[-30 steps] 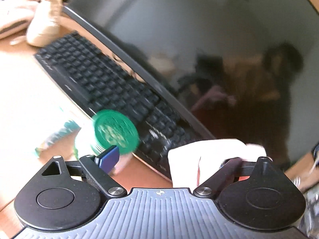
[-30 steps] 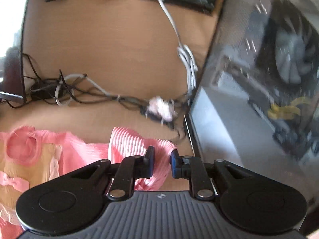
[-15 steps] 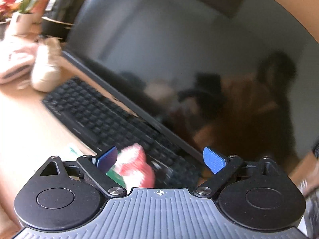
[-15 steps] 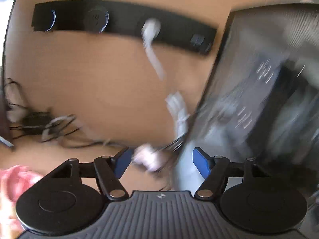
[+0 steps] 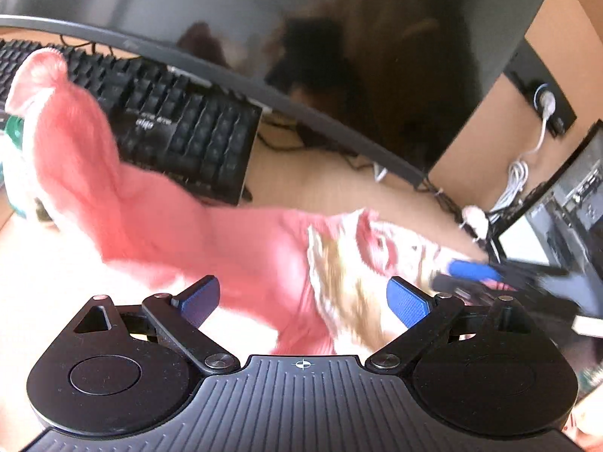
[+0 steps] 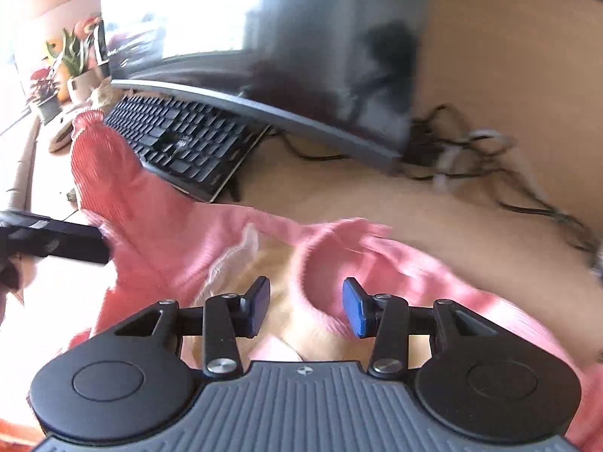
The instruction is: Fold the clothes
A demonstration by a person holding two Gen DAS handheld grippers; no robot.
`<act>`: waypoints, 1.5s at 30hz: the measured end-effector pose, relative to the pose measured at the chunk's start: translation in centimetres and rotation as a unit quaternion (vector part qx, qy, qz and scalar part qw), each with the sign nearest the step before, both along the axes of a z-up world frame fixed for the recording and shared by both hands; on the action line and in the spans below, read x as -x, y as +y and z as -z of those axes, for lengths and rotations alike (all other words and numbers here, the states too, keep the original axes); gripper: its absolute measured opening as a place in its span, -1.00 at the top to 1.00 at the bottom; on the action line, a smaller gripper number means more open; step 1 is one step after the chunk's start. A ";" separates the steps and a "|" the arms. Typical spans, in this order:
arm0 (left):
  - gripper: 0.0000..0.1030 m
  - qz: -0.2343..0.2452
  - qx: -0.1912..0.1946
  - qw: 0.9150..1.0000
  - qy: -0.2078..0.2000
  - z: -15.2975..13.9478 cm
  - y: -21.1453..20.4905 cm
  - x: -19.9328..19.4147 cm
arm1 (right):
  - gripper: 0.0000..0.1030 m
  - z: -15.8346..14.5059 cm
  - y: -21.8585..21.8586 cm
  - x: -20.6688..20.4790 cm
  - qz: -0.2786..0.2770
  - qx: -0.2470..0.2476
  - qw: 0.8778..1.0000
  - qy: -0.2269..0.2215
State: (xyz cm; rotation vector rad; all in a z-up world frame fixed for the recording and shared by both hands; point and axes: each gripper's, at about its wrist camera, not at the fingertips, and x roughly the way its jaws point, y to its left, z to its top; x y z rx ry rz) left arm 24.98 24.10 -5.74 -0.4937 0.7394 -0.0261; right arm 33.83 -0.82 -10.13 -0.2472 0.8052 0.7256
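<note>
A pink knitted garment (image 5: pixel 211 233) with a beige patterned front panel (image 5: pixel 339 278) lies spread on the wooden desk; one sleeve reaches up over the keyboard. It also shows in the right wrist view (image 6: pixel 166 218). My left gripper (image 5: pixel 303 299) is open just above the garment's body, holding nothing. My right gripper (image 6: pixel 306 307) is open over the collar area, empty. The right gripper's blue fingertips (image 5: pixel 471 269) show at the right of the left wrist view, and the left gripper's body (image 6: pixel 56 243) shows at the left of the right wrist view.
A black keyboard (image 5: pixel 181 120) and a curved monitor (image 5: pixel 301 37) stand behind the garment. Tangled cables (image 6: pixel 471 158) lie at the back right. A computer case (image 5: pixel 565 203) is at the right. A green-lidded bottle (image 5: pixel 11 132) is at the left, potted plants (image 6: pixel 68 64) far left.
Both grippers have swung round and down from the monitor and desk back to over the pink garment. The right gripper, shut a second ago, stands open; the left is open and empty.
</note>
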 end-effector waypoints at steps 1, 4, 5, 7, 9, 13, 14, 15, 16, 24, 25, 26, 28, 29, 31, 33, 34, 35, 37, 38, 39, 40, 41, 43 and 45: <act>-0.91 0.001 0.000 1.000 0.006 0.2 -0.2 0.2 | 0.18 0.9 0.6 -1.0 -0.006 0.001 1.000 0.010; -0.91 0.004 0.002 1.000 0.025 1.0 -0.7 0.8 | 0.18 2.9 1.6 -2.7 -0.019 -0.011 0.998 0.057; -0.92 0.002 0.003 1.000 0.031 1.2 -0.7 1.1 | 0.18 3.4 1.9 -2.9 -0.025 -0.017 0.997 0.069; -0.92 -0.013 0.010 0.999 0.040 1.8 0.2 2.1 | 0.18 3.8 2.4 -2.7 -0.041 -0.020 0.996 0.076; -0.93 -0.025 0.018 0.998 0.048 2.3 0.9 2.8 | 0.41 3.9 3.2 -2.1 -0.056 -0.015 0.996 0.070; -0.93 -0.034 0.028 0.997 0.056 3.1 1.2 3.3 | 0.91 2.7 3.8 -1.5 -0.056 -0.006 0.998 0.032; -0.93 -0.035 0.031 0.997 0.057 3.2 1.2 3.4 | 0.92 1.9 3.8 -1.4 -0.052 -0.008 0.998 0.014; -0.93 -0.036 0.032 0.997 0.058 3.3 1.2 3.5 | 0.92 0.9 3.9 -1.2 -0.050 -0.013 0.999 -0.008; -0.93 -0.035 0.034 0.997 0.057 3.3 1.2 3.6 | 0.92 -0.5 4.1 -1.0 -0.047 -0.019 0.998 -0.037; -0.93 -0.025 0.031 0.998 0.043 2.4 0.4 4.1 | 0.85 -0.2 8.3 -1.5 -0.055 0.042 0.987 -0.143; -0.93 -0.019 0.029 0.999 0.042 2.3 0.2 4.1 | 0.82 0.3 8.3 -1.2 -0.055 0.046 0.987 -0.145; -0.93 -0.013 0.027 0.999 0.040 2.2 -0.1 4.1 | 0.74 0.4 7.9 -0.8 -0.056 0.045 0.987 -0.143; -0.93 -0.004 0.028 0.999 0.037 2.1 -0.5 3.9 | 0.54 -0.6 5.8 0.9 -0.060 0.023 0.988 -0.140; -0.93 0.000 0.030 0.999 0.036 2.2 -0.6 3.7 | 0.30 -1.2 4.3 1.9 -0.055 0.018 0.987 -0.149; -0.94 0.007 0.033 0.999 0.033 2.2 -1.0 3.4 | 0.12 -1.6 1.0 3.3 -0.024 0.020 0.985 -0.168; -0.94 0.016 0.037 0.999 0.030 2.3 -1.4 2.9 | 0.11 -1.2 -2.7 3.4 0.032 0.040 0.986 -0.162; -0.94 0.023 0.039 0.999 0.026 2.4 -1.8 2.4 | 0.11 -0.6 -4.4 3.0 0.064 0.053 0.985 -0.150; -0.94 0.030 0.041 0.998 0.023 2.5 -2.3 1.8 | 0.11 0.1 -5.7 2.3 0.088 0.068 0.984 -0.142; -0.94 0.049 0.043 0.998 0.019 3.0 -3.4 0.6 | 0.11 1.7 -7.6 1.0 0.115 0.107 0.977 -0.142; -0.94 0.057 0.040 0.997 0.019 3.4 -4.0 0.0 | 0.12 2.5 -8.6 0.4 0.128 0.127 0.973 -0.142; -0.94 0.064 0.036 0.997 0.021 3.6 -4.7 -0.6 | 0.12 3.3 -9.4 -0.3 0.139 0.150 0.968 -0.145; -0.94 0.070 0.031 0.997 0.024 4.0 -5.3 -1.3 | 0.12 4.0 -9.9 -1.0 0.145 0.178 0.961 -0.154; -0.94 0.074 0.025 0.996 0.030 4.4 -5.8 -1.9 | 0.12 4.5 -10.6 -1.8 0.152 0.205 0.953 -0.166; -0.94 0.076 0.014 0.996 0.042 5.2 -6.4 -2.9 | 0.16 5.0 -12.2 -2.7 0.167 0.239 0.939 -0.183; -0.94 0.072 0.005 0.996 0.051 5.7 -6.6 -3.7 | 0.17 4.3 -12.9 -1.8 0.174 0.199 0.952 -0.155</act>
